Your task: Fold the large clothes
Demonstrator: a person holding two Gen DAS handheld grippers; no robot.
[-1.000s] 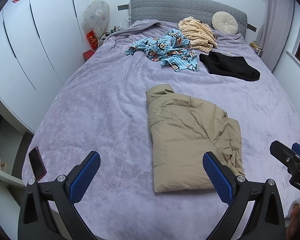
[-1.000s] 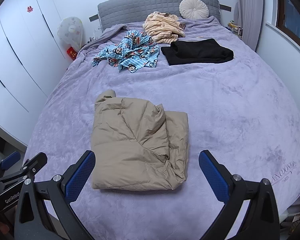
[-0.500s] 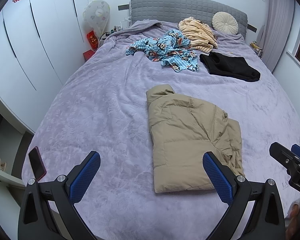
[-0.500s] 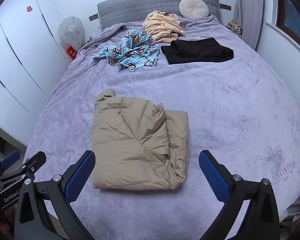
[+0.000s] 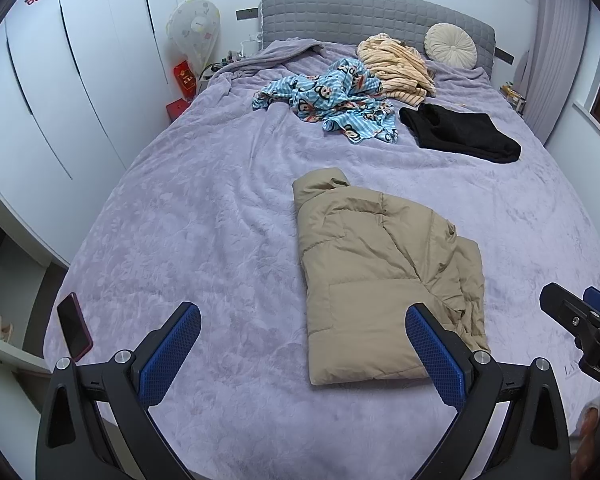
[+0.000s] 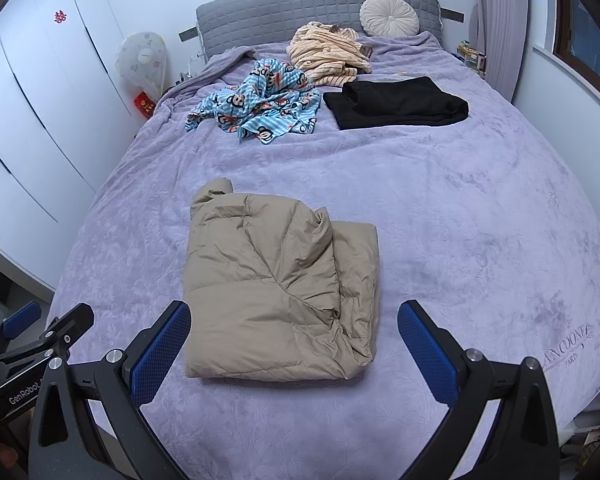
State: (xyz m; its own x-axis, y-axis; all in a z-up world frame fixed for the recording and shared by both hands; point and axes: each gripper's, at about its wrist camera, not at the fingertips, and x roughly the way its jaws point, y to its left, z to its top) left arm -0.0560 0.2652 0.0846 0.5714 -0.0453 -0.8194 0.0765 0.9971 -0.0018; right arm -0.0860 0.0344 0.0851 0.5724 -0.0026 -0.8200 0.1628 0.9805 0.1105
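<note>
At centre frame in both wrist views, a tan puffer jacket (image 6: 276, 292) lies folded into a rough rectangle on the lilac bedspread (image 6: 480, 220), collar end toward the grey headboard (image 6: 316, 4). I hold both tongs released above the near edge: the left gripper (image 5: 300, 352) spread wide and empty, the right gripper (image 6: 294, 348) likewise gaping, neither touching cloth. I judge the jacket light, soft and springy, its smooth shell likely slippery, so the loose bunched layers at lower right of the bundle look the place most apt to slide open; I would take it by the thick folded edges nearest me. At upper centre lie a blue cartoon-print garment (image 6: 260, 104), a striped peach garment (image 6: 328, 56) and a black garment (image 6: 396, 102). Lettering on the bedspread at lower right reads partly "ANCOONE" above "PARIS"; the left tool in the right view bears "GenRobot". A dark phone (image 5: 74, 326) rests at lower left.
</note>
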